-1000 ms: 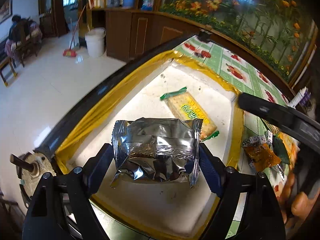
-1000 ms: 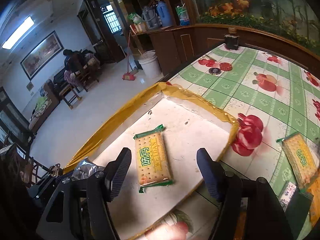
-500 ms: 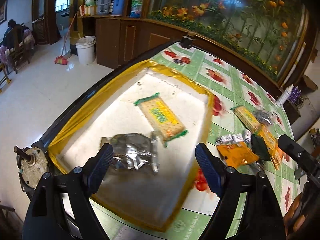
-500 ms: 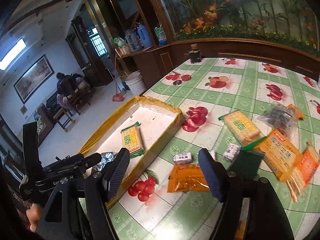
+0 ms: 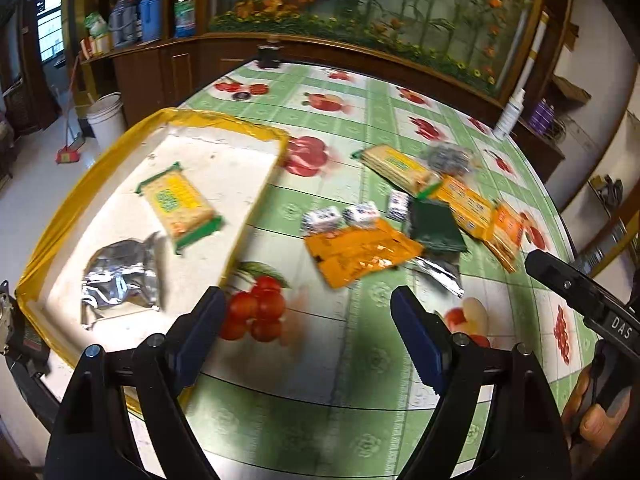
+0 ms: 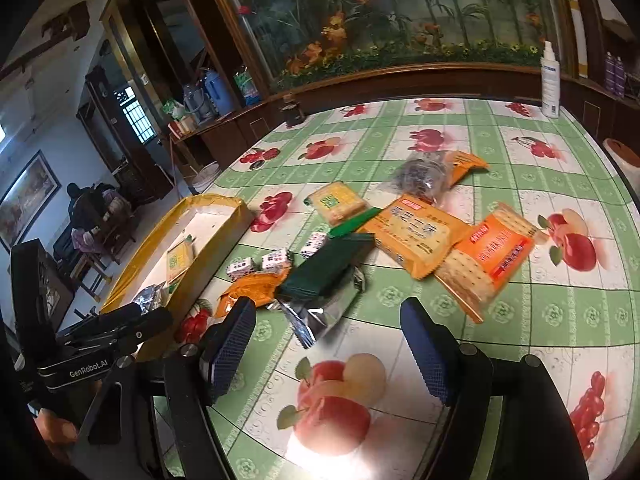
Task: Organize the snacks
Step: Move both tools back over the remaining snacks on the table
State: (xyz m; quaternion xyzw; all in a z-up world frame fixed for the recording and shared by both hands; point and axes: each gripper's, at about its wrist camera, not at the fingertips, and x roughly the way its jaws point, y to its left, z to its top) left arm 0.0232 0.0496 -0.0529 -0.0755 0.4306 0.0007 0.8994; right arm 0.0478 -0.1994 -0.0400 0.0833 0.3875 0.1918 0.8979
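A yellow-rimmed white tray (image 5: pixel 248 130) sits at the table's left edge and also shows in the right wrist view (image 6: pixel 208 202). In it lie a silver foil packet (image 5: pixel 120 276) and a green-edged cracker pack (image 5: pixel 180 204). On the tablecloth lie an orange packet (image 5: pixel 360 252), a dark green packet (image 5: pixel 436 226), several small white sweets (image 5: pixel 324 218), another cracker pack (image 5: pixel 396 164) and orange cracker packs (image 6: pixel 420 236). My left gripper (image 5: pixel 308 336) is open and empty, just right of the tray. My right gripper (image 6: pixel 328 344) is open and empty, above a silver wrapper (image 6: pixel 320 316).
A white spray bottle (image 6: pixel 550 80) stands at the far right of the table. A small dark jar (image 6: pixel 292 114) stands at the far edge. A wooden cabinet with a flower mural runs behind. The floor drops away left of the tray.
My left gripper let go of the silver foil packet in the tray, drew back and swung right over the tablecloth. My right gripper moved from the tray to the snack pile.
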